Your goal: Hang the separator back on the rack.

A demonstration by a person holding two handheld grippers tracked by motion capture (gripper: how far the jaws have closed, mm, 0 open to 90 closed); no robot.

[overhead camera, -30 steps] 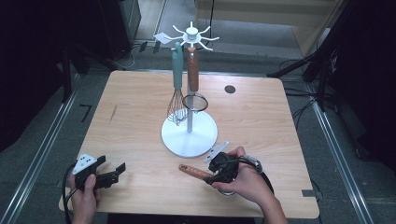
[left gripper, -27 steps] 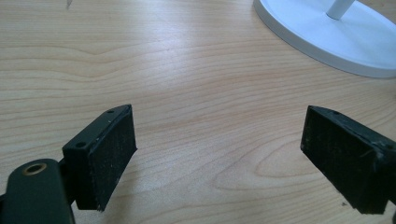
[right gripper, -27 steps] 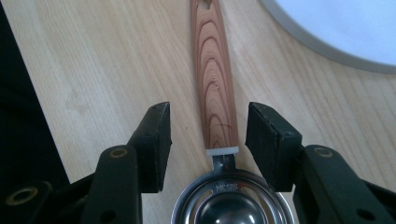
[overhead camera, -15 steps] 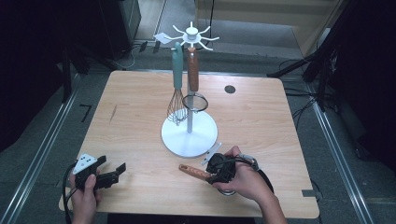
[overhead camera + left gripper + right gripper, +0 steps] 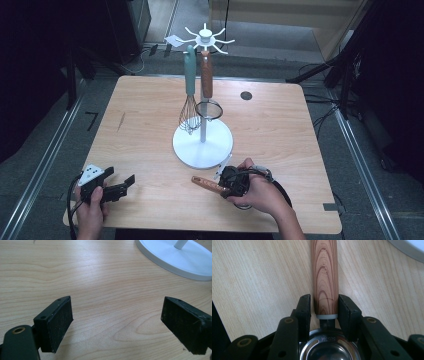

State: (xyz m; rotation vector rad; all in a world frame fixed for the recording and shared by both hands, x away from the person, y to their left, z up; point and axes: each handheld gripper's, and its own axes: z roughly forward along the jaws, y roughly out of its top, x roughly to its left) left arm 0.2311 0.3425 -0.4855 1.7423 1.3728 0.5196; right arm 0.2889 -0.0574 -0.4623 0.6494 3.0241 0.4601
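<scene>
Across the pale wooden table (image 5: 150,125), seen from the high view, a white rack (image 5: 202,145) stands on its round base near the middle, with a teal-handled whisk (image 5: 189,95) and a wood-handled strainer (image 5: 207,90) hanging from its spoked top. Around the table lies a grey floor with metal rails, dark equipment and trailing cables. Near the front edge, right of centre, lies the wood-handled utensil (image 5: 210,184), its handle pointing left, with the right tool (image 5: 227,185) over its metal end. The left tool (image 5: 122,186) rests at the front left corner, well apart from it.

The right gripper view gives what the high view cannot: the right tool (image 5: 325,308) has its jaws narrow, having just been closing, one on each side of the wood-grain handle (image 5: 325,272) just above the white collar, touching or all but touching it; lettering is pressed into the wood and a slotted steel bowl (image 5: 329,350) sits below.

In the left gripper view the left tool (image 5: 117,322) stands wide over bare wood, with the rack's base (image 5: 180,260) at the upper right.
</scene>
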